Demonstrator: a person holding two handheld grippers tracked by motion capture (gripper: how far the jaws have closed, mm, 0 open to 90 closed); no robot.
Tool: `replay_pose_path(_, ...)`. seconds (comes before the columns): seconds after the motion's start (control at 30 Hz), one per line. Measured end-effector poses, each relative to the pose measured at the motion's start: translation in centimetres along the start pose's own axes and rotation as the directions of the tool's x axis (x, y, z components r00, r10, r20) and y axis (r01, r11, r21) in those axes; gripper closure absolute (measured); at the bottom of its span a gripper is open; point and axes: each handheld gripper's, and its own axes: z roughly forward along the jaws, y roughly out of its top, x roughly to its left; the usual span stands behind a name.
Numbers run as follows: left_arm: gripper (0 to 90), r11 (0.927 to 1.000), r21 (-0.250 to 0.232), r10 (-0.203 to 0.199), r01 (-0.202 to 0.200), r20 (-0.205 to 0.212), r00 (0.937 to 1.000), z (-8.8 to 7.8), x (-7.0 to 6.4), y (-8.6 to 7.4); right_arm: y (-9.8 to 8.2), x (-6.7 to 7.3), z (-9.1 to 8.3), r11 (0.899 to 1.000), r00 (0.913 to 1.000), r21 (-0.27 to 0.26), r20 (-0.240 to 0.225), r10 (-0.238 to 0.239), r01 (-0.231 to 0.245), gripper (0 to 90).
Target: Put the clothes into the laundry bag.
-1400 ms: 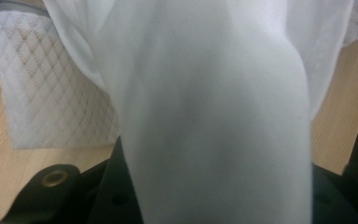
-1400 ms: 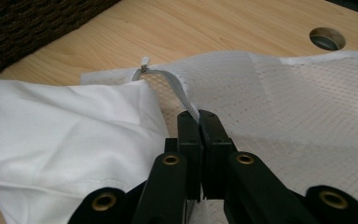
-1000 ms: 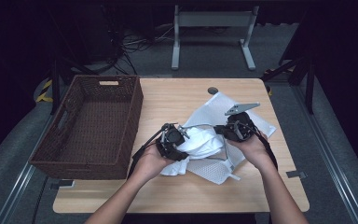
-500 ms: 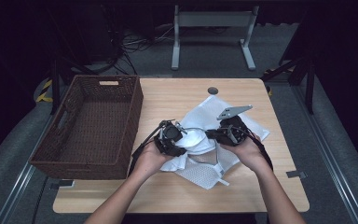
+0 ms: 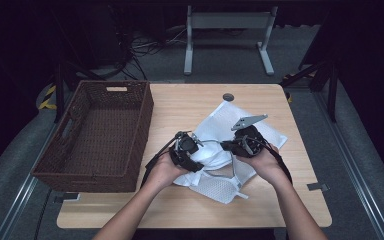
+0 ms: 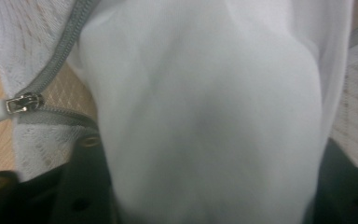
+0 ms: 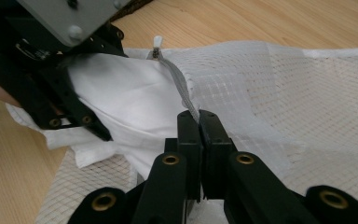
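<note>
A white mesh laundry bag (image 5: 230,116) with a grey zipper (image 7: 179,84) lies crumpled on the wooden table (image 5: 190,102). My right gripper (image 7: 199,116) is shut on the zipper edge of the bag's mouth; it is also in the high view (image 5: 228,146). A bunched white cloth (image 6: 205,116) sits at the bag's mouth (image 5: 207,156). My left gripper (image 5: 196,152) has its jaws on either side of this cloth. They have just been opening, with the cloth still between them. The zipper slider (image 6: 23,102) lies to the left of the cloth.
A dark woven basket (image 5: 145,120) stands on the table's left part, close to my left hand. Bare wood lies beyond the bag and along the front edge. A small round grommet (image 5: 228,97) sits near the far edge.
My right gripper has shifted slightly to the left with the bag's edge, and the mesh has bunched up closer to the left gripper. The left hand has stayed in place.
</note>
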Motion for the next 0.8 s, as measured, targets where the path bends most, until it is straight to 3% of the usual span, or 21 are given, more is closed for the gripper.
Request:
replay_pose_path(0.1,26.7,0.9988,-0.044,0.021,-0.022,-0.012,0.9997,-1.1,-0.1,-0.2,-0.1,-0.1,0.0,1.000,1.0000,0.001,0.002,0.002,-0.002,88.1)
replay_pose_path(0.4,14.0,0.9919,-0.127,-0.004,0.005,0.003,1.0000,-4.5,-0.1,-1.1,-0.2,-0.4,-0.1,1.000,0.9999,0.001,0.005,0.010,-0.010,88.1)
replay_pose_path(0.6,11.5,0.9927,-0.119,-0.022,0.020,-0.013,0.9997,-5.8,-0.5,-2.9,-0.3,-0.6,-0.1,1.000,0.9998,0.002,0.007,0.018,-0.018,88.1)
replay_pose_path(0.8,10.3,0.9941,-0.098,-0.046,0.046,0.000,0.9989,-5.0,-0.9,-5.2,-0.3,-0.5,-0.1,1.000,0.9999,0.004,0.007,0.013,-0.013,88.1)
